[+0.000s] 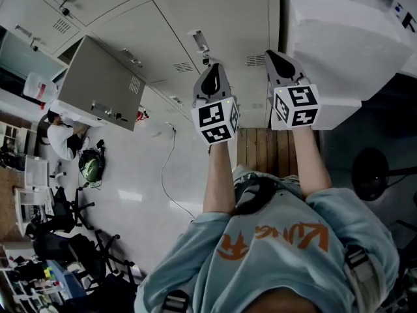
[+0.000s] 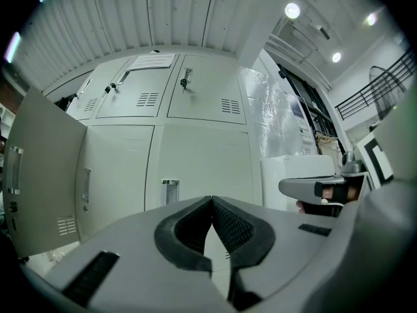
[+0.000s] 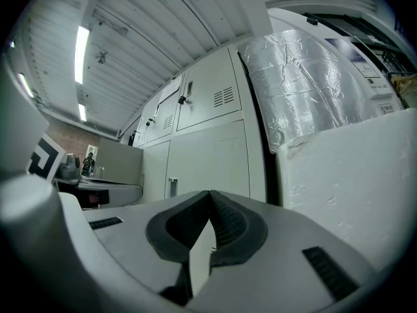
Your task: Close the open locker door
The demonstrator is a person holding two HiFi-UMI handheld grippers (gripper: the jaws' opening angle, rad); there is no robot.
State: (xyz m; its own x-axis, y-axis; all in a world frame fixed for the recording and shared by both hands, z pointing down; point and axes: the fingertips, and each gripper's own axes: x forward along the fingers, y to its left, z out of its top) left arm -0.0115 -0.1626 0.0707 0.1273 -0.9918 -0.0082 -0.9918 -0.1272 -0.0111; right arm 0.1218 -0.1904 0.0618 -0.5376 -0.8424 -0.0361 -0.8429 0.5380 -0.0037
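The open locker door (image 1: 104, 83) is a grey panel that swings out from the row of pale lockers (image 1: 215, 18), well to the left of both grippers. In the left gripper view the same open locker door (image 2: 39, 175) stands at the left edge, and in the right gripper view the open locker door (image 3: 120, 165) is small and far off. My left gripper (image 1: 214, 67) points at closed locker fronts, its jaws shut with nothing between them (image 2: 212, 199). My right gripper (image 1: 272, 54) is held beside it, also shut and empty (image 3: 210, 194). Neither touches the door.
A large white foam-wrapped block (image 1: 339, 44) stands right of the lockers on a wooden pallet (image 1: 267, 150). A person (image 1: 62, 135) crouches by the open locker. A cable (image 1: 166, 168) runs over the pale floor, with a green bag (image 1: 91, 165) and chairs (image 1: 58, 220) at the left.
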